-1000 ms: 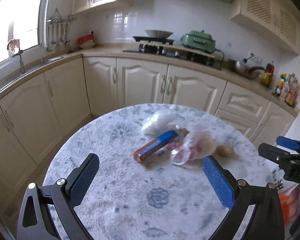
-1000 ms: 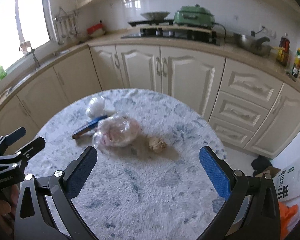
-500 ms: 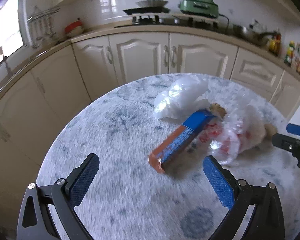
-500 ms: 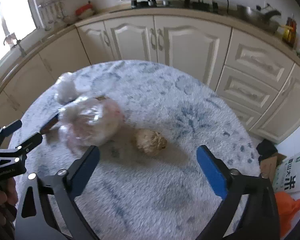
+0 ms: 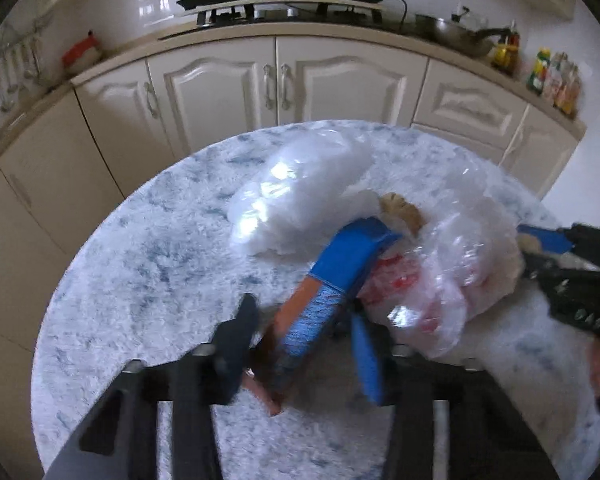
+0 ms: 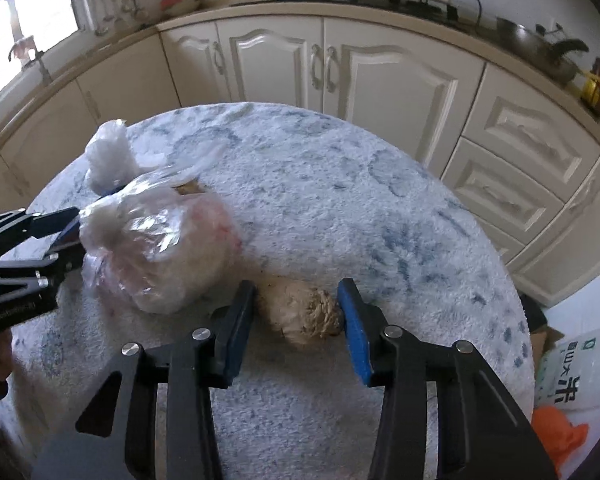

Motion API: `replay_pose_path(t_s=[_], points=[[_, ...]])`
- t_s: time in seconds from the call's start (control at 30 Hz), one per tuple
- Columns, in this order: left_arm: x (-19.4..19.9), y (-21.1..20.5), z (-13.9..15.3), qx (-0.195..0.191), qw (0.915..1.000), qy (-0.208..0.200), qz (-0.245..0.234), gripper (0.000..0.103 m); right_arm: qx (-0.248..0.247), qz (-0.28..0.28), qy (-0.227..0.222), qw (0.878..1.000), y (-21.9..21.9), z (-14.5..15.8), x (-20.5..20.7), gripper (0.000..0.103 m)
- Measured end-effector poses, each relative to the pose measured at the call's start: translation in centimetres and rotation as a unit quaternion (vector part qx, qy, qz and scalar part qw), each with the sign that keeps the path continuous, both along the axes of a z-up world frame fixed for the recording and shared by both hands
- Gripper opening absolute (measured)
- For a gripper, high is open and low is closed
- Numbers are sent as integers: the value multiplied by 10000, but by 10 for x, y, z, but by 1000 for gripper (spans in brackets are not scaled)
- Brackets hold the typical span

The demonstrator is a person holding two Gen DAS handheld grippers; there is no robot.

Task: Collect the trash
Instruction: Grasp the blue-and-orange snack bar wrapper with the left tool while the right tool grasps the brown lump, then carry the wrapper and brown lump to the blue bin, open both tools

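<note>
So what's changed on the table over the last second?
Both grippers dropped toward the trash and their jaws are closing: the left gripper around the orange-and-blue wrapper, the right gripper around the brown lump. The clear bag, the white wad and the table stayed put.

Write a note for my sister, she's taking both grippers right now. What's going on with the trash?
Left gripper: jaws closing around the blue-and-orange wrapper; contact is blurred.
Right gripper: jaws closing around the beige lump; pads look about touching.
On the table: clear bag beside the lump, white bag behind it, wrapper partly under the clear bag.
Done: nothing collected yet; everything is on the table.
Left: finish both grips, lift wrapper and lump away, then fetch the two bags. No bin is in view.
</note>
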State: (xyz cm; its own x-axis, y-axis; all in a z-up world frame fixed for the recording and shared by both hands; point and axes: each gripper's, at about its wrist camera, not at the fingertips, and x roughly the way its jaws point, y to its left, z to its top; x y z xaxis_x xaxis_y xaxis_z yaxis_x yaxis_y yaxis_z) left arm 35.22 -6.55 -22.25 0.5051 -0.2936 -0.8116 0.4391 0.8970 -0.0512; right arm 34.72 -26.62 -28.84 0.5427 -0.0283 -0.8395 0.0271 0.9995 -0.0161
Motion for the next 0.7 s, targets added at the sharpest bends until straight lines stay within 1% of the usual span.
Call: replay_pose_path(t_s=[0.07,0.1,0.13,0.17,0.27,0.33,0.43,0.57,0.7], points=[[5,3,-1,-11,9999,-15,99,24,138,-18,-20,9999,-3,1,-3,42],[5,6,0,-61,9999,5,137,20,225,-44,-31,9997,-5,2,-6,42],[6,11,-1,-221,9996,102,164,15,251,-61,-29,9997,-5,2,-7,42],[6,17,-2,-342,9991,161,207,15,290,-79,-33,9995,-6,3,-11,42],[1,26,-5,-387,9985,164,352,15,396,-127,-37,9991,-10,4,-21,42],[-3,31,-6,-495,9977,198,428,15,465,-150,-42,9988,-11,6,-28,42],[-12,35,-4,-564,9967,179,564,15,466,-154,-68,9988,-12,11,-38,42],[-29,36,4,-600,9956,-9,724,15,523,-188,-185,9983,-14,22,-54,42],[-62,29,18,-616,9947,-238,784,15,558,-192,-372,9976,-17,38,-70,42]])
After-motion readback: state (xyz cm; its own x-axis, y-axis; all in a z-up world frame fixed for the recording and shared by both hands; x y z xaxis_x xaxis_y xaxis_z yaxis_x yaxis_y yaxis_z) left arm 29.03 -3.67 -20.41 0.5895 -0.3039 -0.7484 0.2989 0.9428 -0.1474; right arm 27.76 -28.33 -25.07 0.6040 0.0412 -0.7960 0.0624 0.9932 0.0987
